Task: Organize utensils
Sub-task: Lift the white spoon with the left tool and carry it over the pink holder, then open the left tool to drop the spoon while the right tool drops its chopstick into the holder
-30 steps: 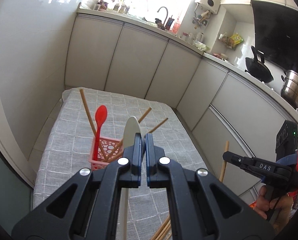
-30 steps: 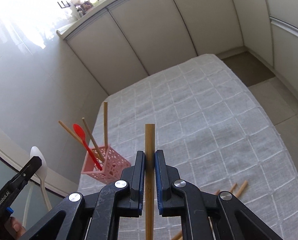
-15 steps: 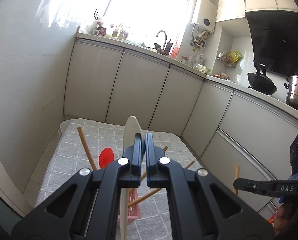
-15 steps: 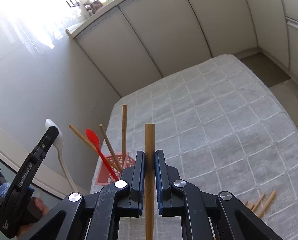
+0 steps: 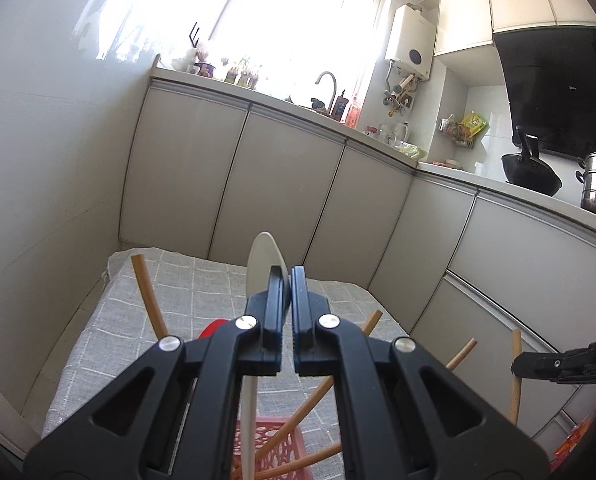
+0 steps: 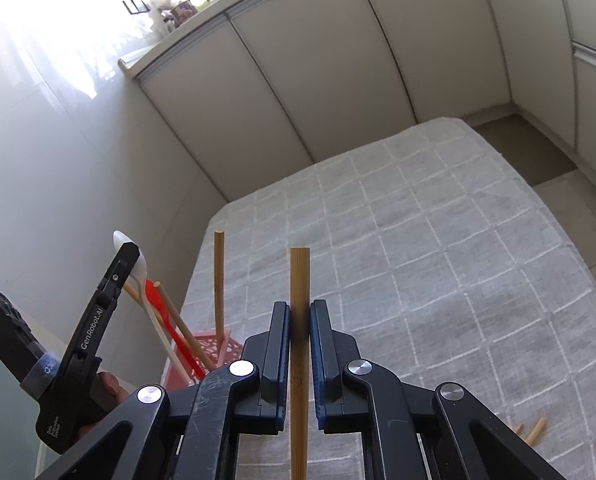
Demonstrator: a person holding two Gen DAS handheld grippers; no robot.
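Utensils: pink holder (image 6: 214, 346) at 8 o'clock on the grey checked tablecloth (image 6: 438, 264), holding a red spoon (image 6: 166, 316) and chopsticks.
Left gripper (image 5: 286, 280): jaws clamped on a white spoon (image 5: 264, 258), above the holder.
Right gripper (image 6: 300, 312): jaws clamped on a bamboo chopstick (image 6: 299, 276).
Loose chopsticks (image 6: 534, 434): 4 o'clock.

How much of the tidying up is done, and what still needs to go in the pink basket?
Done: a red spoon and three chopsticks stand in the pink basket. In hand: the left gripper holds a white spoon over the basket; the right gripper holds a chopstick. Left: loose chopsticks on the tablecloth.
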